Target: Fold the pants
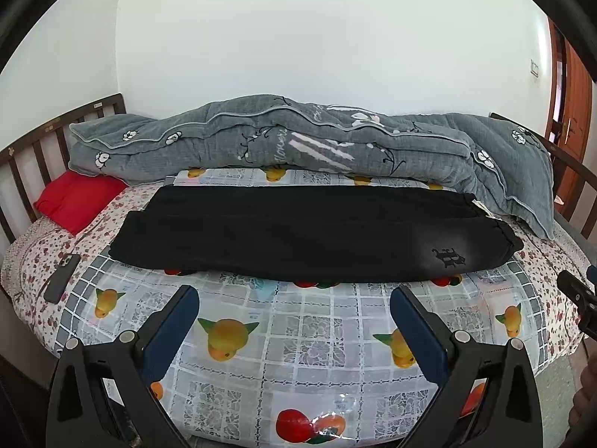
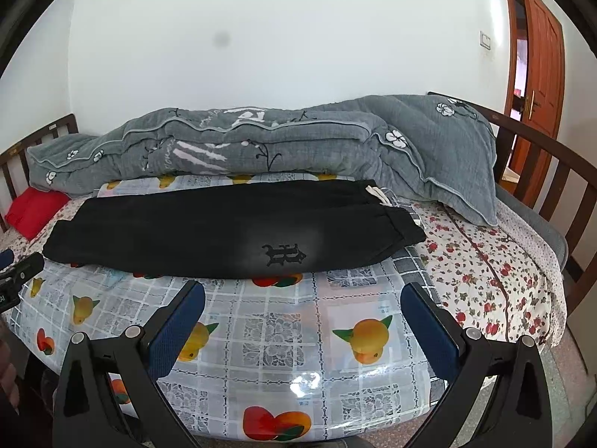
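- Both hand-held grippers, left hand-held gripper [image 1: 294,298] and right hand-held gripper [image 2: 303,295], gape empty above the bed [image 1: 317,336].
- Black pants [image 1: 298,239] lie crosswise, waistband rightward.
- Only the left view shows a phone [image 1: 61,278].

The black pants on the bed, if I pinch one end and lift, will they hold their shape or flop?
The black pants would probably flop: they lie flat and limp, one leg over the other, so a lifted end should drape. The fabric looks thick, so likely some weight. The glossy fruit-print plastic sheet underneath may let them slide rather than bunch. Both hand-held grippers are open, short of them.
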### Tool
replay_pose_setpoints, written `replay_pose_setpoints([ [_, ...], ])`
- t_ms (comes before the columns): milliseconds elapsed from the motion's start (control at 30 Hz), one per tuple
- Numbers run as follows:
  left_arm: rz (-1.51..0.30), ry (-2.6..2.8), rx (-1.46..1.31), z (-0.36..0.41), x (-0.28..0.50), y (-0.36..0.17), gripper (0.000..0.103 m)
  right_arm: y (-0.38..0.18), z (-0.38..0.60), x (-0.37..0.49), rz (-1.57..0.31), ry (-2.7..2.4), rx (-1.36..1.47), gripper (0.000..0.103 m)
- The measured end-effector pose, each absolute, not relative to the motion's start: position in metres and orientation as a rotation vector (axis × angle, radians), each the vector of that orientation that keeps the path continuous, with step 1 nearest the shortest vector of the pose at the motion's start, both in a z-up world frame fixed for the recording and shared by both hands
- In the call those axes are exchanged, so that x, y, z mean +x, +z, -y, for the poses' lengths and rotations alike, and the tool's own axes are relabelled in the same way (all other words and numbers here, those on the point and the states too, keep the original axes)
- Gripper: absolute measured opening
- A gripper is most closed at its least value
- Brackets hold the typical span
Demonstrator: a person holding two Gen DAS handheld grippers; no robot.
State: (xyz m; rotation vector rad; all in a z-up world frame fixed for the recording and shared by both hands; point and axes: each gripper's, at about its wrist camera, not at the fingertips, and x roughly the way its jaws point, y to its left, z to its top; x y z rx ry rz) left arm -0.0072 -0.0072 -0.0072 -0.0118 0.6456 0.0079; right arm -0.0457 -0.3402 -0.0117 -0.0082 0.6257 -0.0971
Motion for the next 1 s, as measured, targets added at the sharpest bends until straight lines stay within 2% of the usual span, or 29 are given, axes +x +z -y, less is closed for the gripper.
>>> replay_pose_setpoints([
  [1000,-0.631,0.004,-0.038,-0.001,-0.018,-0.003,0.103,-0.003,0.336,-0.055,-0.612,-0.091,0.001,0.103],
])
